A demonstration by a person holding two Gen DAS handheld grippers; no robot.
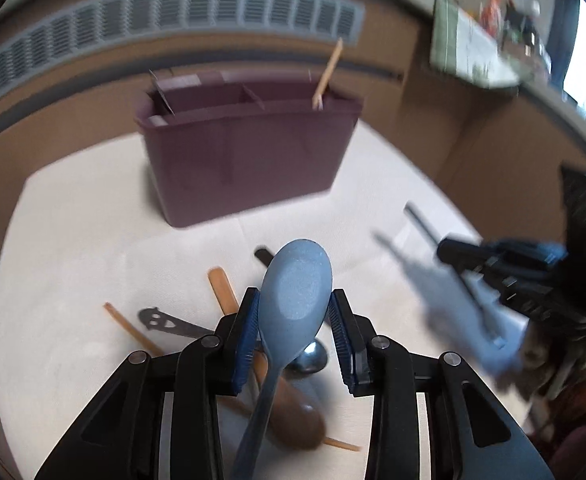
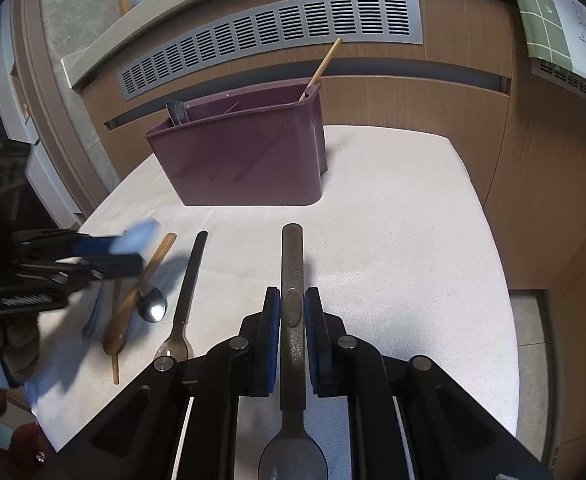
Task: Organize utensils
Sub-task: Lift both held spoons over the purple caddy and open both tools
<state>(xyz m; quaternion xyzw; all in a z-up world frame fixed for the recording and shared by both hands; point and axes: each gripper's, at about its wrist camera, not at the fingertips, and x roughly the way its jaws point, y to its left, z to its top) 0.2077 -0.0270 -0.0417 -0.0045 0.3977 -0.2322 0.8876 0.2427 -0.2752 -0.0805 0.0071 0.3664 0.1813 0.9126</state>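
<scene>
The left gripper (image 1: 293, 320) loosely brackets a blue spoon (image 1: 295, 300); the right gripper (image 2: 292, 312) clamps a dark spoon (image 2: 292, 280). Before the purple caddy (image 1: 249, 160), the blue spoon may slip.

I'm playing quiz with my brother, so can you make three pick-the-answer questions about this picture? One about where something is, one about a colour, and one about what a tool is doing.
1. Where is the wooden chopstick that stands up?
A. In the right end of the purple holder
B. Flat on the white mat
C. In the left tool

2. What colour is the spoon between the left tool's fingers?
A. Red
B. Light blue
C. Green

3. What is the right tool doing?
A. Hanging with nothing in it
B. Gripping the holder's rim
C. Closed on the handle of a dark metal spoon

Answers:
1. A, it pokes out of the holder's right end, leaning.
2. B, its bowl is pale blue.
3. C, the pads press both sides of the handle, bowl toward the camera.
</scene>
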